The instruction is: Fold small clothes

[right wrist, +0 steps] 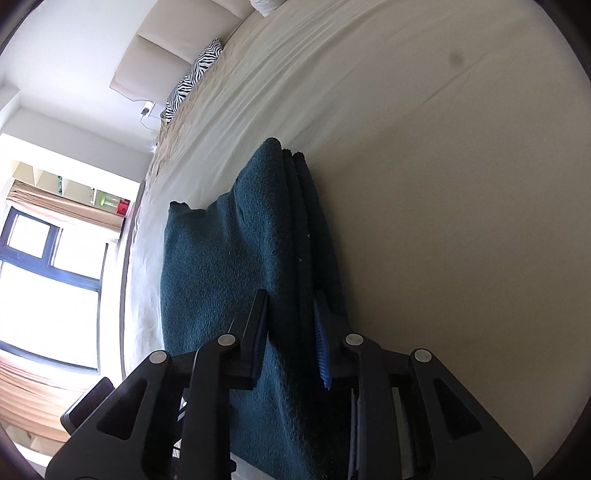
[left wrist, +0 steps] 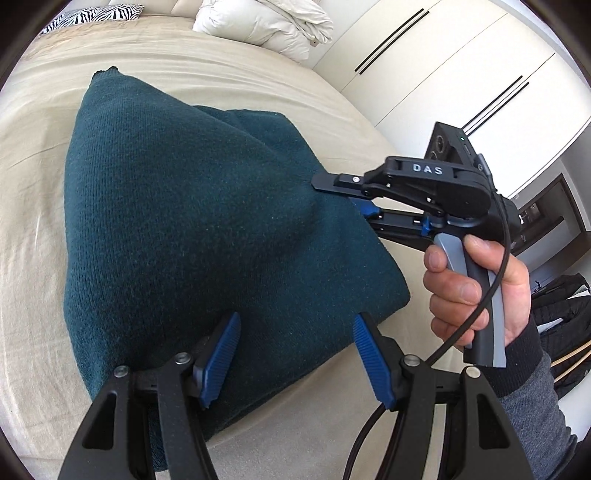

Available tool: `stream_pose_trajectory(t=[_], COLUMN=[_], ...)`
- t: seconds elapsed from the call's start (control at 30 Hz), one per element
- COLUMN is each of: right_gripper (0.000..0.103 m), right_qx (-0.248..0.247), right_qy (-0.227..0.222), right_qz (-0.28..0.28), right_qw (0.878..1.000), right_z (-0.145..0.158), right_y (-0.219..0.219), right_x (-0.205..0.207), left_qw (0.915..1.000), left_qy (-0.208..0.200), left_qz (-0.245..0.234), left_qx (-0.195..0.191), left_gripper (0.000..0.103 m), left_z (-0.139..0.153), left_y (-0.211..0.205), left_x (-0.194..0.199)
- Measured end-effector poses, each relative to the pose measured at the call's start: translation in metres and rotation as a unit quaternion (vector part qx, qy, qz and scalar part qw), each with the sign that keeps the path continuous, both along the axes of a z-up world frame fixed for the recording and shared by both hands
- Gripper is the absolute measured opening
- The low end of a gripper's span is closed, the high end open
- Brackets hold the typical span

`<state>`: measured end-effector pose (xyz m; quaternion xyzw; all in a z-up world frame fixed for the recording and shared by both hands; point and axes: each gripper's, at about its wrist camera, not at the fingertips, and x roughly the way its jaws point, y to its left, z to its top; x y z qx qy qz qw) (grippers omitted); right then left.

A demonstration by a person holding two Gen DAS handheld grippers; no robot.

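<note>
A dark teal knitted garment (left wrist: 192, 221) lies folded on the beige bed sheet (left wrist: 55, 155). My left gripper (left wrist: 295, 354) is open, its blue pads (left wrist: 218, 362) spread just above the garment's near edge. My right gripper (left wrist: 340, 192) comes in from the right, turned on its side, and is shut on the garment's right edge. In the right wrist view the stacked teal layers (right wrist: 291, 258) run between my right gripper's (right wrist: 290, 314) pads (right wrist: 321, 347), pinched there.
A white duvet (left wrist: 266, 26) and a zebra-print pillow (left wrist: 96, 14) lie at the head of the bed. White wardrobe doors (left wrist: 461, 74) stand to the right. A window (right wrist: 44, 266) is at the left of the right wrist view.
</note>
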<state>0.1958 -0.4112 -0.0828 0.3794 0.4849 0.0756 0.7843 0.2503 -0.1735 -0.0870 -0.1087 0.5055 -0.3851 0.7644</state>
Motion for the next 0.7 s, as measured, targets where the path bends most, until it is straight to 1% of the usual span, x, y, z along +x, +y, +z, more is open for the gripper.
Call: stream_pose_trajectory(t=[0.1,0.2,0.23,0.3,0.4,0.5,0.57,0.63,0.7], right_gripper=[0.022,0.02,0.016,0.013,0.013,0.013,0.013,0.013,0.013], right_qx=[-0.009,-0.055,-0.056,-0.045,-0.034,-0.014,-0.015,-0.026,-0.026], right_qy=[-0.014,0.006,0.009,0.009,0.003,-0.002,0.0,-0.001,-0.002], right_qz=[0.013,0.02,0.016,0.0,-0.016,-0.018,-0.017,-0.012,-0.01], right_qw=[1.0,0.998,0.998,0.999,0.999,1.0,1.0,1.0,1.0], right_z=[0.006,0.003,-0.001,-0.01,-0.021,-0.031,-0.032,-0.033,-0.034], right_y=[0.007,0.015,0.013,0.007,0.0,-0.006,-0.003,0.002,0.0], right_x=[-0.013,-0.021,-0.024,-0.03,-0.041,-0.045,-0.047,-0.045,-0.044], left_qw=[1.0,1.0,1.0,1.0,0.9989,0.9977,0.9973,0.998,0.9978], left_qy=[-0.001,-0.002,-0.001,0.0,-0.021,-0.041,-0.041,-0.021,-0.003], left_qz=[0.0,0.0,0.0,0.007,0.031,0.046,0.055,0.047,0.054], left_qx=[0.001,0.002,0.0,-0.006,-0.03,-0.028,-0.028,-0.038,-0.038], left_gripper=[0.066,0.066,0.066,0.066,0.066,0.066,0.066,0.066,0.066], left_z=[0.0,-0.003,-0.001,0.005,0.027,0.045,0.053,0.056,0.045], left_y=[-0.002,-0.006,-0.006,-0.001,0.015,0.02,0.018,0.009,0.005], left_x=[0.0,-0.011,-0.012,-0.012,-0.006,0.022,0.052,0.081,0.109])
